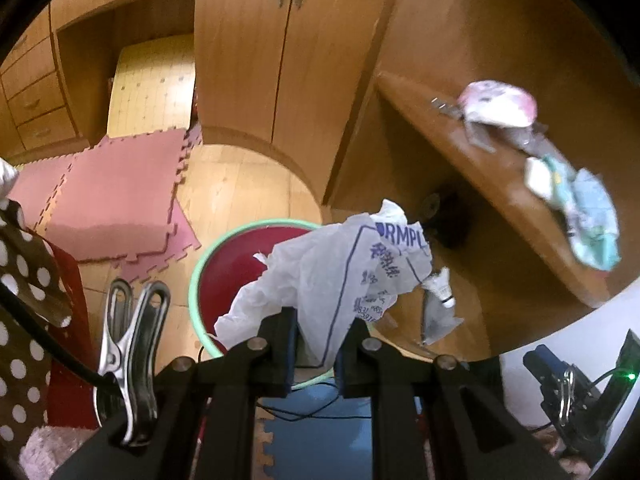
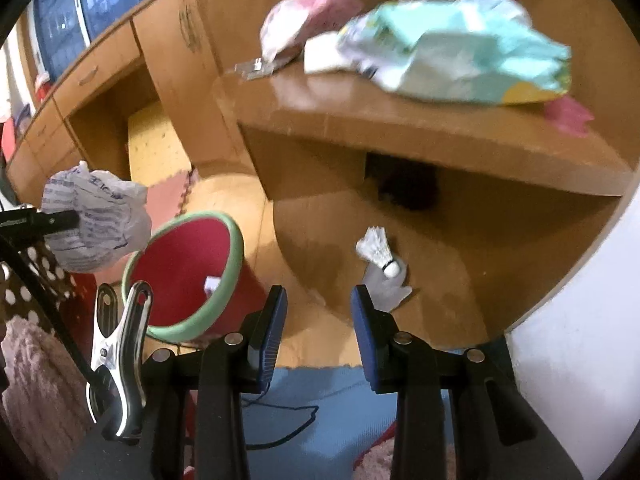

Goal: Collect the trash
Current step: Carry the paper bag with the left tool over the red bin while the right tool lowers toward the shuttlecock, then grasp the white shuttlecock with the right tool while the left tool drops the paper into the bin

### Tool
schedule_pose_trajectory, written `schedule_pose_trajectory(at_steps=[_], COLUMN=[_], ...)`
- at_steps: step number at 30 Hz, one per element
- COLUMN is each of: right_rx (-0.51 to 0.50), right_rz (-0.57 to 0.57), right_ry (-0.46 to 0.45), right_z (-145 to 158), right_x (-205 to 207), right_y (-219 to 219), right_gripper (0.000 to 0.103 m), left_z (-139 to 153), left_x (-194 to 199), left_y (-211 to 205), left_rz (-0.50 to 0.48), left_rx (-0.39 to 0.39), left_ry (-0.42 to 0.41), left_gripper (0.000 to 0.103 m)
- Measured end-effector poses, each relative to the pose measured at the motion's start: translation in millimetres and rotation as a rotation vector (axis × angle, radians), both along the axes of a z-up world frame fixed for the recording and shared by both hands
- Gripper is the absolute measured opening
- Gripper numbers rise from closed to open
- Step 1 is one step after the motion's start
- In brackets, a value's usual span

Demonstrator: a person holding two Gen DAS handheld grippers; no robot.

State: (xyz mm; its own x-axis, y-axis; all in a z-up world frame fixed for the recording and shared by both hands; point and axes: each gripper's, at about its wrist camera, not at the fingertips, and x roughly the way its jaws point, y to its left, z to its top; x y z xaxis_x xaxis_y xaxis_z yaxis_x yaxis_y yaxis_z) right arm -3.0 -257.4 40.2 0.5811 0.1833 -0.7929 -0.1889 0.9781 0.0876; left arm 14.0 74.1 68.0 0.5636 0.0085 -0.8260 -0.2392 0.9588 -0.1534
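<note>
Right, through the left wrist camera my left gripper [image 1: 316, 344] is pinching the crumpled white plastic bag [image 1: 340, 264] just above the green-rimmed red bin [image 1: 208, 264]. The bag billows over the rim toward the desk side, so I judge a release here could let it slide off the edge onto the floor instead of dropping in. The bag hides most of the bin's far side, and I can't read its print fully.

Through the right wrist camera my right gripper [image 2: 320, 320] stands spread with nothing between the blue pads [image 2: 276, 328], pointing at the floor short of the shuttlecock [image 2: 378, 250] and the grey scrap [image 2: 386, 292] under it. I'd expect the feathers to crush or skid away if I close off-centre. More wrappers [image 2: 460, 52] lie on the desk [image 2: 400, 120], blurred; whatever sits in the dark recess beneath I can't make out.
</note>
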Motion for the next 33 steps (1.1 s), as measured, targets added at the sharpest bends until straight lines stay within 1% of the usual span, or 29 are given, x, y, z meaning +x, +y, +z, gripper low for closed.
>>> schedule_pose_trajectory(at_steps=[2,5,8,12,15,17,20,22,24,26,27,28,30,33], right_rx=[-0.041,-0.134,-0.216,-0.313,-0.342,-0.365,-0.444,-0.482,-0.498,-0.501,-0.502,-0.498,-0.492,-0.516], right_rz=[0.015,0.060,0.102,0.131,0.119,0.108,0.110,0.113,0.117,0.111,0.103,0.097,0.088,0.075], right_ry=[0.045,0.118,0.172,0.190,0.207,0.230,0.245,0.243,0.242,0.235,0.230,0.227,0.229,0.216], right_z=[-11.0,-31.2,-49.3,-65.8,-84.6,-101.7,-127.8,-140.1,-151.0,-157.6,-160.6,-163.6,-171.3,-183.2], right_x=[6.8,17.3,31.7,53.6,73.2,83.7,96.5,105.1,116.8,128.6,134.6,140.5,153.1,169.1], right_y=[7.2,22.5,35.1,45.3,44.6,42.0,37.4,34.7,31.2,27.0,24.5,21.9,16.6,10.9], right_gripper=[0.034,0.034,0.034,0.034,0.034,0.034,0.034,0.034,0.040,0.054,0.055,0.055,0.056,0.056], left_z=[-12.8,-32.3,-48.2,-65.5,-75.5,-82.1,-92.4,-99.8,-106.9,-114.9,-118.6,-121.8,-129.3,-137.9], left_x=[4.5,12.0,17.8,25.5,32.6,37.1,44.3,49.3,53.7,57.8,60.0,62.0,67.5,73.4], left_y=[3.5,10.6,18.5,27.6,31.5,32.7,33.4,35.3,36.7,37.6,37.0,37.1,37.6,37.9], left_rz=[0.015,0.030,0.050,0.068,0.072,0.076,0.085,0.091,0.092,0.092,0.092,0.093,0.099,0.110], left_rx=[0.000,-0.026,-0.023,-0.018,-0.008,0.007,0.053,0.069,0.060,0.051,0.047,0.048,0.065,0.066], left_ry=[0.015,0.039,0.062,0.087,0.099,0.106,0.120,0.133,0.147,0.165,0.177,0.189,0.219,0.247], left_gripper=[0.015,0.015,0.015,0.015,0.015,0.015,0.015,0.016,0.017,0.021,0.021,0.024,0.028,0.033])
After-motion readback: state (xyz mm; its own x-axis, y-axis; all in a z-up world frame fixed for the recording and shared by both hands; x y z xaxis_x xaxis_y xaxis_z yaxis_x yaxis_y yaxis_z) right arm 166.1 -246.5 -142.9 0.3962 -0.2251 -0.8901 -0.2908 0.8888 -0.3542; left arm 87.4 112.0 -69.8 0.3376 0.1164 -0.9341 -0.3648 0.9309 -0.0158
